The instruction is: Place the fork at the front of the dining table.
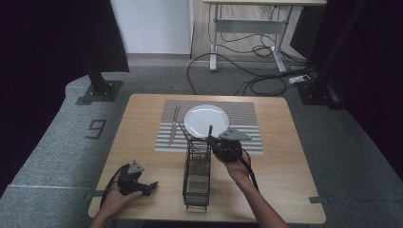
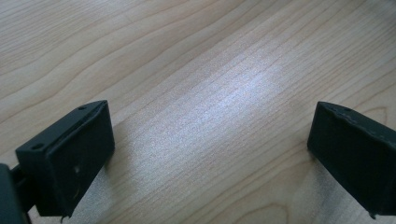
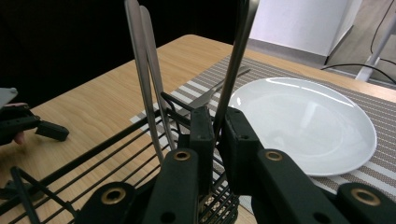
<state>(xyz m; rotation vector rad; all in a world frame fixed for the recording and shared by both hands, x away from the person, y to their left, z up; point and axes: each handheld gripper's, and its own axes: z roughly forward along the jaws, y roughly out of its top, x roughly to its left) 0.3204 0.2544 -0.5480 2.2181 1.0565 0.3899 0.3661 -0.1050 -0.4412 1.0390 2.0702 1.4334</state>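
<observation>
Over on the left, the left gripper (image 1: 147, 186) rests low on the bare wooden table (image 2: 196, 70), jaws spread wide with nothing between them. It sits well apart from the work, to the left of the black wire caddy (image 1: 196, 176).

Moving right, that caddy stands upright on the table directly below the right gripper (image 3: 215, 128). Two utensil handles (image 3: 148, 84) stand in it just to the left of the jaws. The jaws themselves are pressed together on the slim metal handle of another utensil (image 3: 233, 65), which runs up steeply between them; I can't tell whether it is a spoon or a fork, since its working end is out of sight.

Beyond and to the right of those jaws lies the white plate (image 3: 308, 121) on a striped placemat (image 3: 383, 109), with a knife (image 1: 172, 129) already laid at the plate's left.

To my eye the utensil is being drawn out of the caddy. It wants a straight upward lift so it clears the wire rim and its neighbours without tipping the caddy.
</observation>
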